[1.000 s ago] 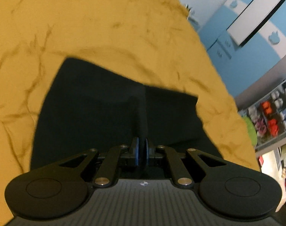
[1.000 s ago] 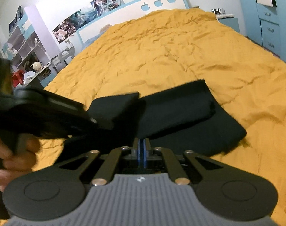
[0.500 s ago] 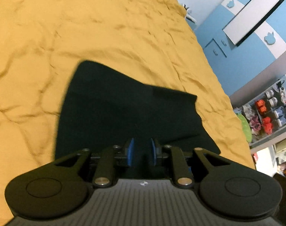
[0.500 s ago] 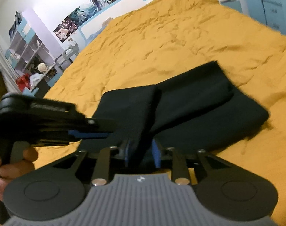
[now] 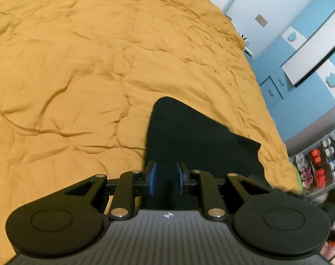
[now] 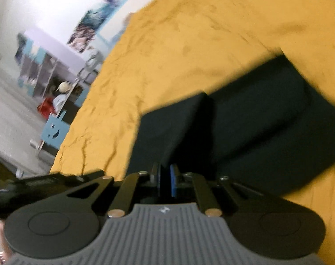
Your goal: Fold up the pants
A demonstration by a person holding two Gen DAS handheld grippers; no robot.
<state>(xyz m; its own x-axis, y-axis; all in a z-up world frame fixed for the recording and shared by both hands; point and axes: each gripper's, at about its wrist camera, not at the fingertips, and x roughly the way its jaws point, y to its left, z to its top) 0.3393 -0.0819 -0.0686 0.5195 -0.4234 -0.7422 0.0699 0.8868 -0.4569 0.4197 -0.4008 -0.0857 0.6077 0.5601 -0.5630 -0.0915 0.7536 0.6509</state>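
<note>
1. Left wrist view: the left gripper [image 5: 165, 177] now has its jaws parted, where a second ago the blue pads were pressed together. The pants [image 5: 196, 141] show in the gap, but the pads do not press on them; released.
2. The pants take up much less of this view than a second ago and sit off to the right, so the left gripper has drawn back from the fold.
3. Right wrist view: the right gripper [image 6: 165, 182] opened briefly and has clenched again. Dark cloth shows between the pads [image 6: 173, 182], so it is judged to be gripping a fold edge of the pants [image 6: 244, 132]. Blur makes this less than certain.
4. The pants lie on the bed [image 5: 79, 77], near its foot, folded into a stacked bundle with one flap lying over a lower layer. The flap that was raised a second ago is now down.
5. Judgement: one fold has just been laid and the left side let go. The bundle is compact, so the task looks well along. The right grip suggests a further fold or a tidy-up is in hand.
6. Bed: a mustard-yellow cover, creased all over, with only the pants on it.
7. Room: blue cabinets [image 5: 275, 88] and a shelf of small items [image 5: 322, 161] on one side. Posters [image 6: 90, 28] and an open shelf unit [image 6: 46, 72] stand on the other, blurred.
</note>
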